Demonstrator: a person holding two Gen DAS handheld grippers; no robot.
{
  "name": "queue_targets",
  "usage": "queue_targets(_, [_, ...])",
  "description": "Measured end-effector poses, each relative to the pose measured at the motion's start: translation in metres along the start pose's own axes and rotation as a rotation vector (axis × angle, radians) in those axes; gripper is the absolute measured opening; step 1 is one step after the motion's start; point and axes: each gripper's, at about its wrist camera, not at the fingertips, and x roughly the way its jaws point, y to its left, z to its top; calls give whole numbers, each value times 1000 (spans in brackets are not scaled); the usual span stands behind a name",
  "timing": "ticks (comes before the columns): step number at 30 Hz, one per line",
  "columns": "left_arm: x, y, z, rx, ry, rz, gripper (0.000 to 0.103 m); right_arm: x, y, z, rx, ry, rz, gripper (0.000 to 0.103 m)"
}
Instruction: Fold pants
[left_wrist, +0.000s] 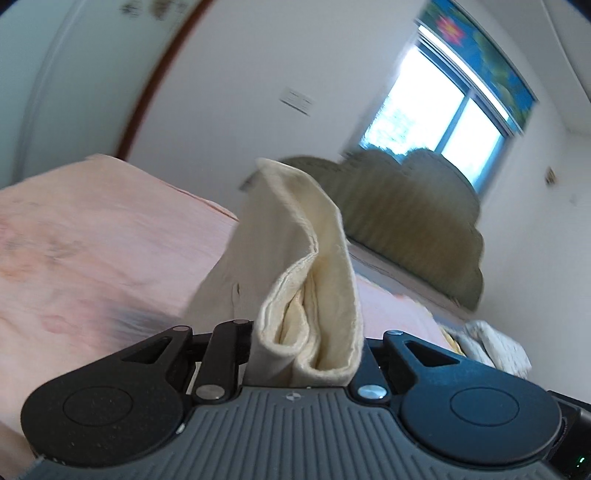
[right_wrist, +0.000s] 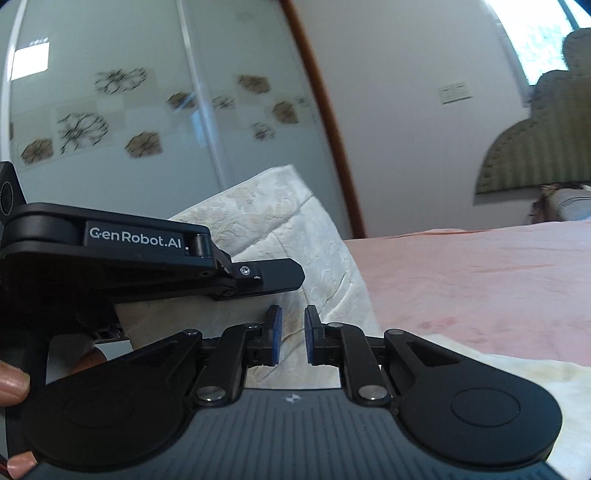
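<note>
The cream pants (left_wrist: 295, 236) rise in a bunched fold from my left gripper (left_wrist: 306, 332), which is shut on them; the fabric hides its fingers. In the right wrist view that left gripper (right_wrist: 280, 277) reaches in from the left and holds the pants (right_wrist: 280, 221) lifted off the pink bed (right_wrist: 480, 277). My right gripper (right_wrist: 291, 334) sits just below it. Its blue pads (right_wrist: 274, 328) are nearly together, with only a narrow slit and no cloth pinched. More cream fabric (right_wrist: 517, 380) lies on the bed under and to the right of it.
A person's fingers (right_wrist: 14, 384) grip the left tool's handle. A green scalloped headboard (left_wrist: 413, 206) and a bright window (left_wrist: 443, 110) stand at the far end. A mirrored wardrobe (right_wrist: 129, 110) with flower prints lies beyond the bed. A white quilted cloth (left_wrist: 498, 347) lies near the headboard.
</note>
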Motion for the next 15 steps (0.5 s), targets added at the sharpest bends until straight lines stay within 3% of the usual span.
queue_targets(7, [60,-73,-40,120,90,-95,22,-47,-47,-11,89,-40,-120,13])
queue_targets(15, [119,-117,-86,226,185,-134,24,-72,-92,-24,184,-40,-249,13])
